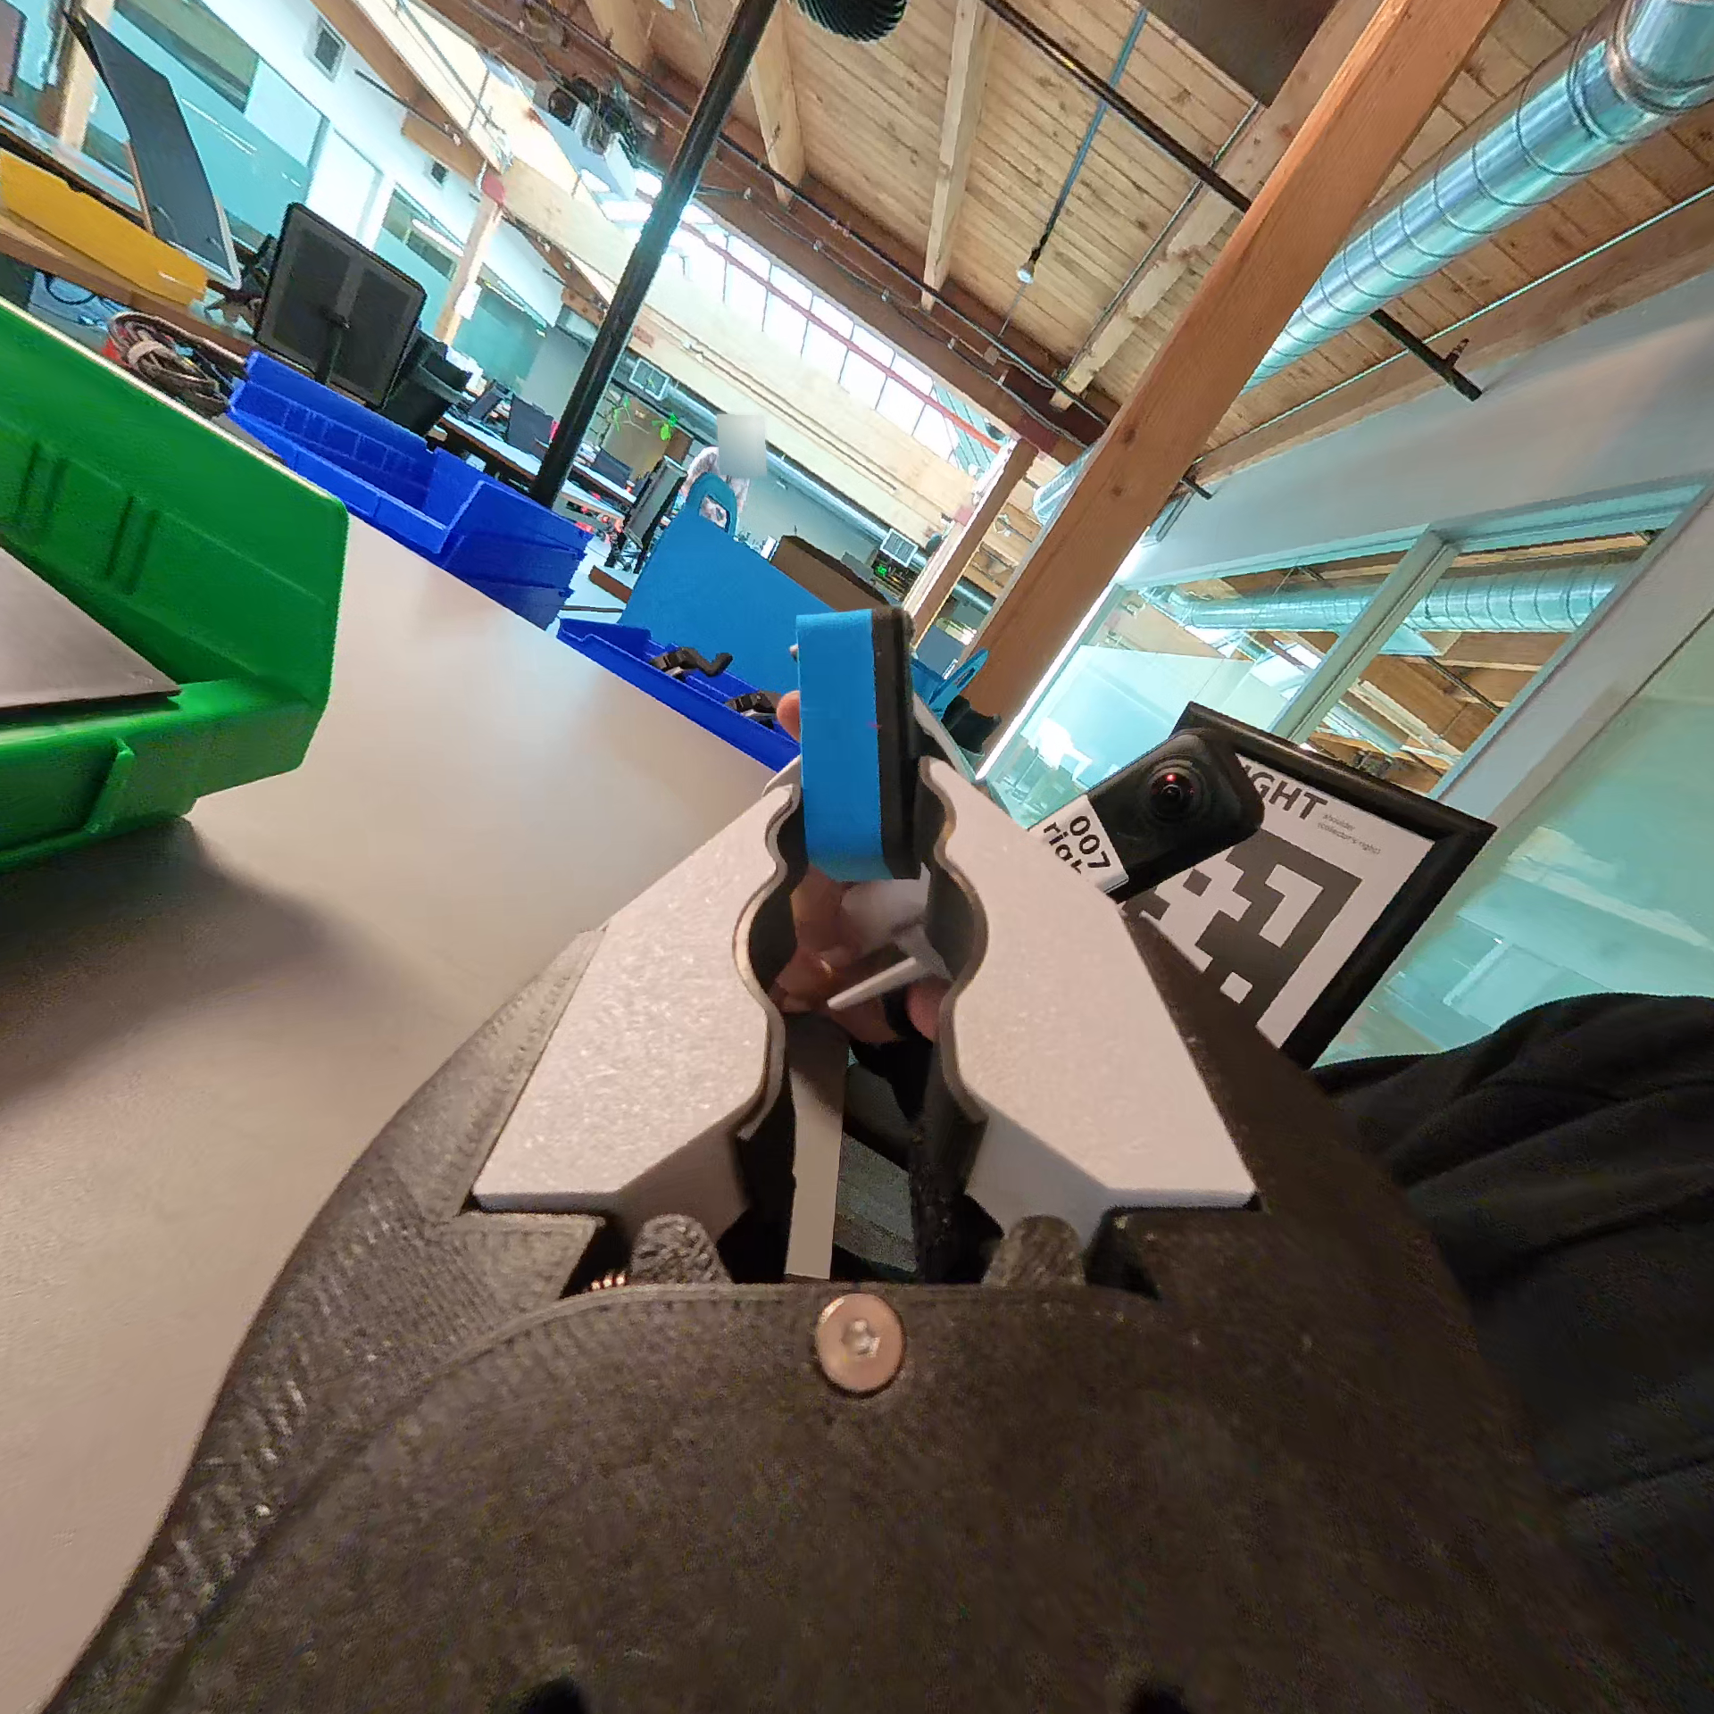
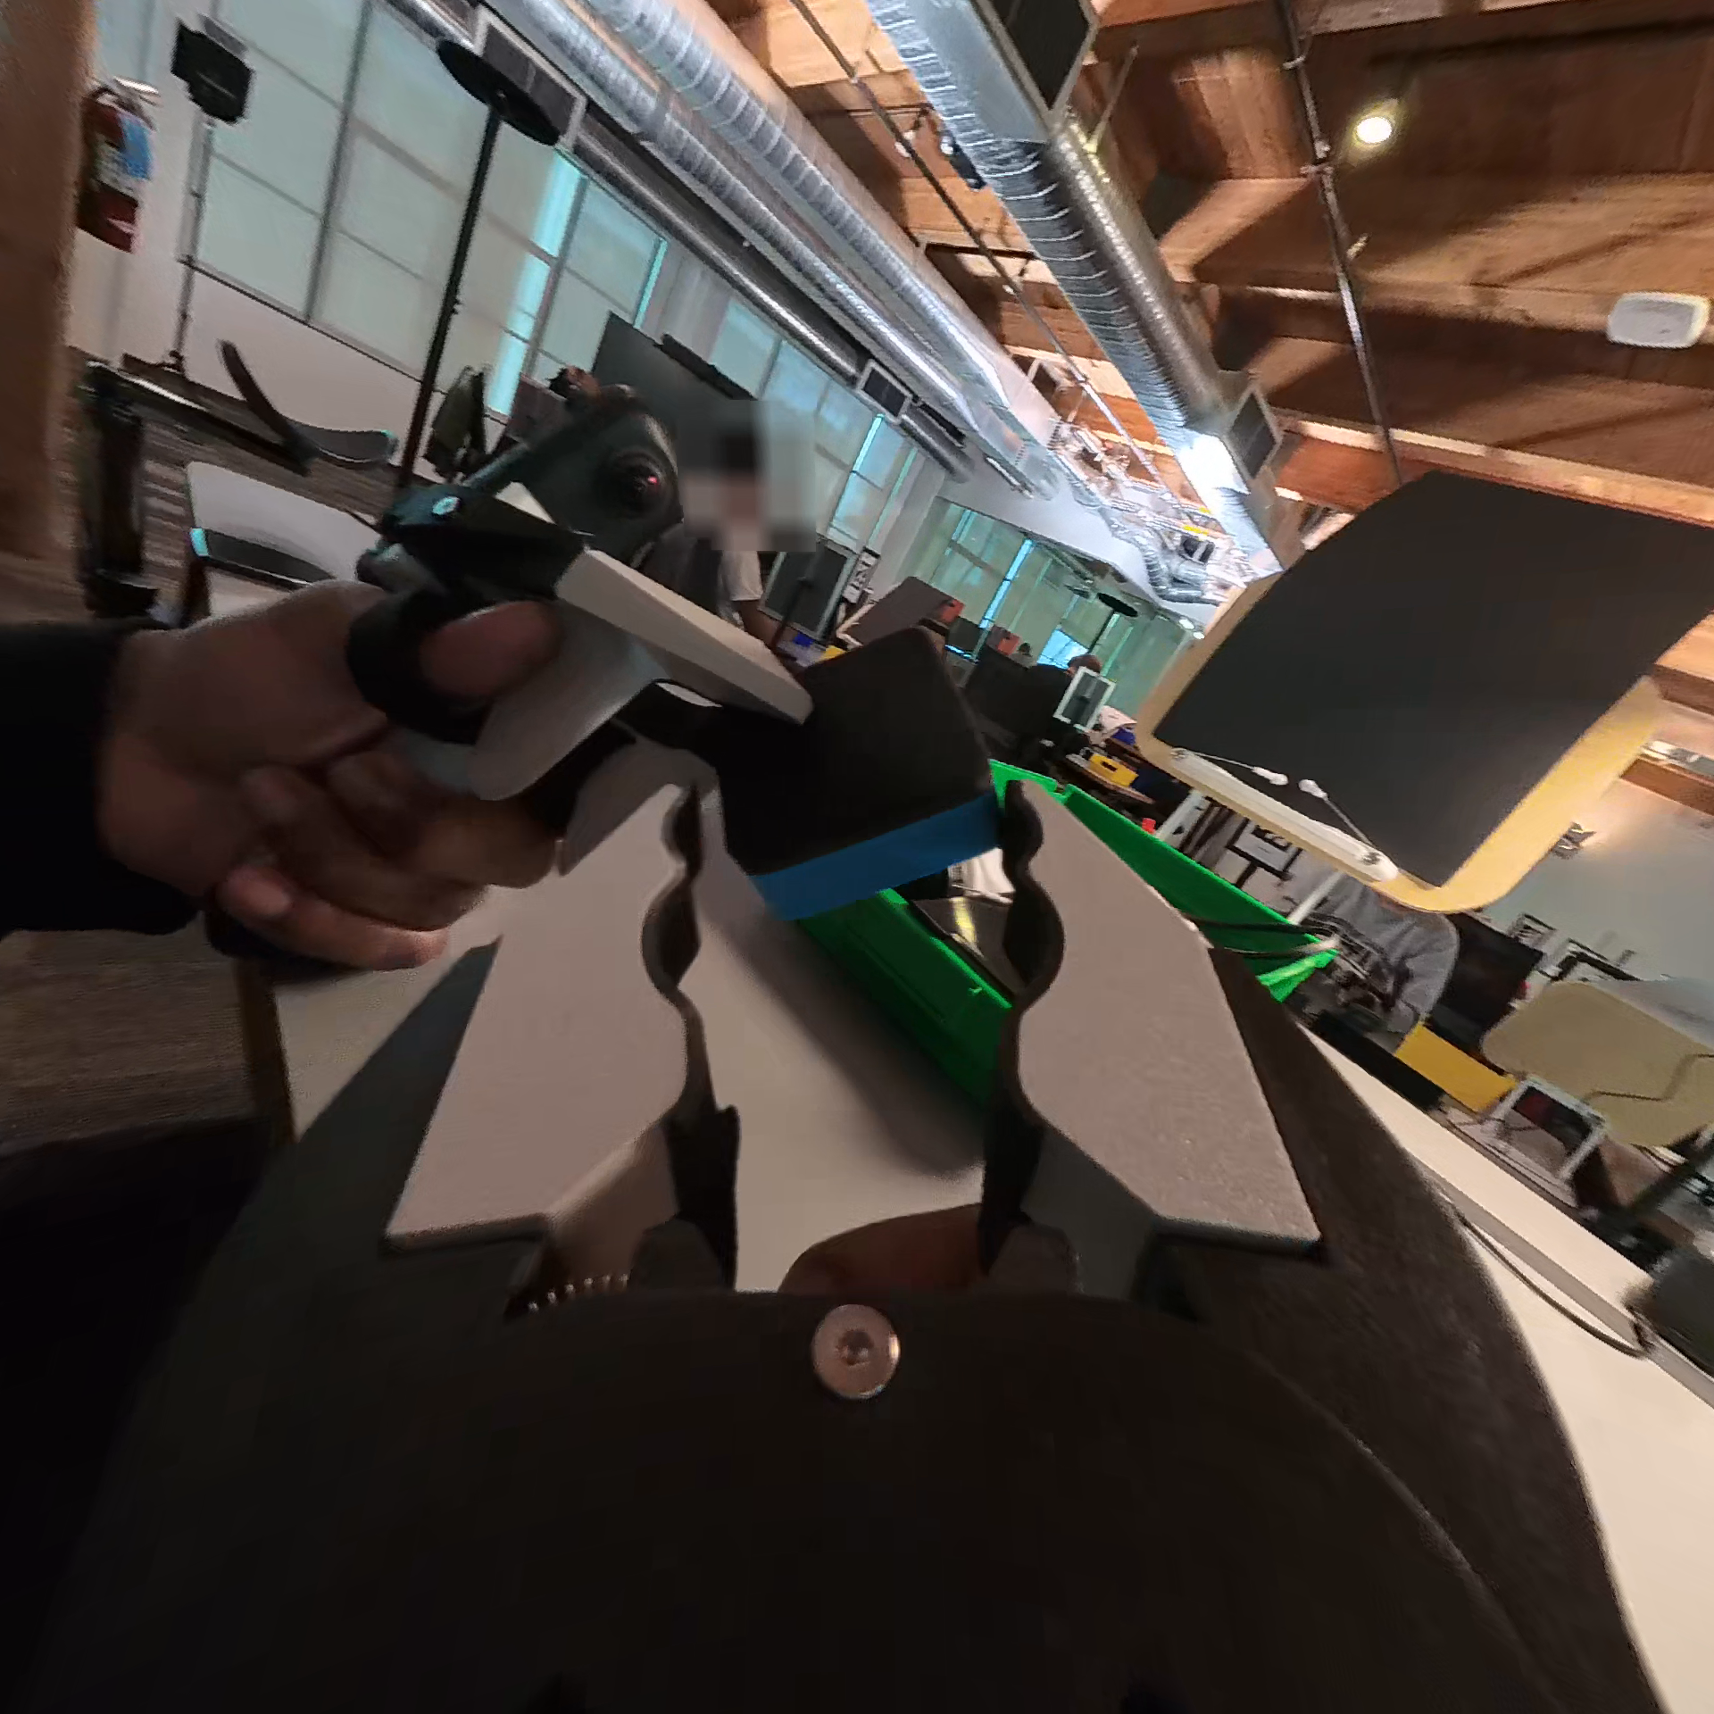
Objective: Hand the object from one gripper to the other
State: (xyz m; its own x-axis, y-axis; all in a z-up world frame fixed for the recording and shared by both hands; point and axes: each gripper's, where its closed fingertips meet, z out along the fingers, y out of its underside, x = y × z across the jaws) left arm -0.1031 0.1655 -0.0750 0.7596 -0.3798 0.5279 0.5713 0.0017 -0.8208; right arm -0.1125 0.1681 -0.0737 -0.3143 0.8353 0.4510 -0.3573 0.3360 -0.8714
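Gripping a blue-and-black foam block (image 1: 858, 742) between its closed fingertips, my left hand-held gripper (image 1: 858, 835) holds it above the counter (image 1: 371, 835). My right hand-held gripper (image 2: 849, 825) spreads wide around the block's (image 2: 863, 779) blue edge, not clamping it, near a green bin (image 2: 927, 983).

A flat pad (image 1: 851, 742), blue foam on 1 face, black on the other, held in the air, upright on edge.
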